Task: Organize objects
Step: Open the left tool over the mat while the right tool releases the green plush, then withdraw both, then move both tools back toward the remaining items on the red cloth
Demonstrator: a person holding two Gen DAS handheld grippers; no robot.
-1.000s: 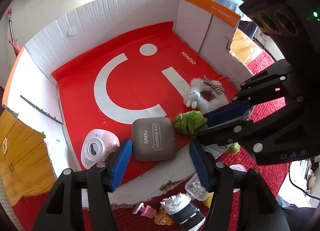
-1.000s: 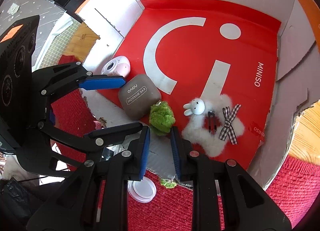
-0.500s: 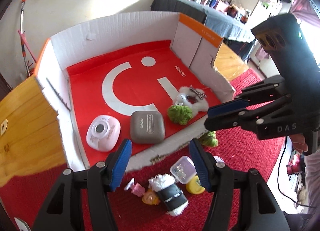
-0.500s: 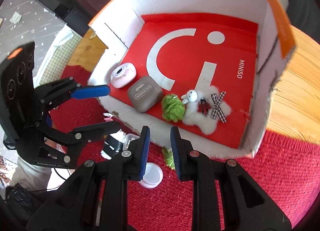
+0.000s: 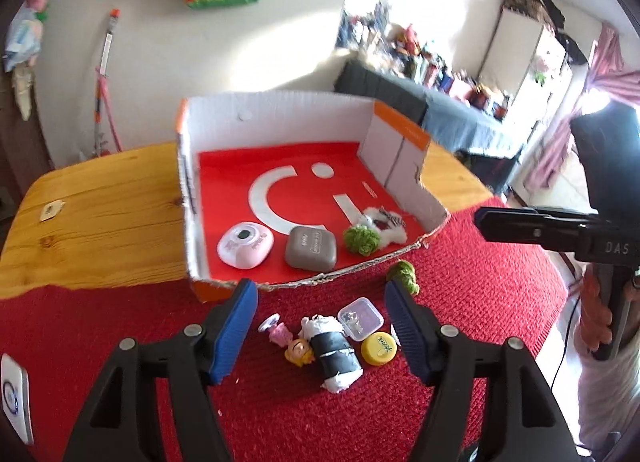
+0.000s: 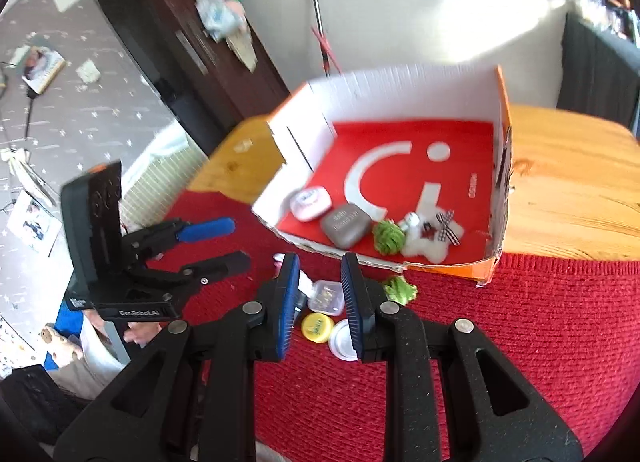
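Note:
An open cardboard box [image 5: 280, 106] [image 6: 400, 82] with a red lining holds a pink round device [image 5: 245, 243], a grey eye-shadow case [image 5: 310, 248], a green pom-pom [image 5: 362, 239] and a white plush star [image 5: 384, 222]. In front of it on the red cloth lie a second green pom-pom [image 5: 403, 275], a clear small container [image 5: 360, 318], a yellow cap [image 5: 379, 348], a black-and-white roll [image 5: 334, 354] and small figurines [image 5: 298, 350]. My left gripper [image 5: 320, 294] [image 6: 236, 242] hangs over these loose things, its jaws opening and empty. My right gripper [image 6: 320, 294] [image 5: 486, 220] is shut and holds nothing.
The box sits on a wooden table [image 5: 100, 222] [image 6: 568, 182] half covered by a red knit cloth [image 6: 540, 322]. A white lid [image 6: 342, 344] lies beside the yellow cap. A person's hand [image 5: 600, 314] grips the right handle. A dark bench with clutter stands behind.
Both grippers have drawn back from the box and risen, so the whole box and the loose things on the cloth now show. The left jaws stand a little wider.

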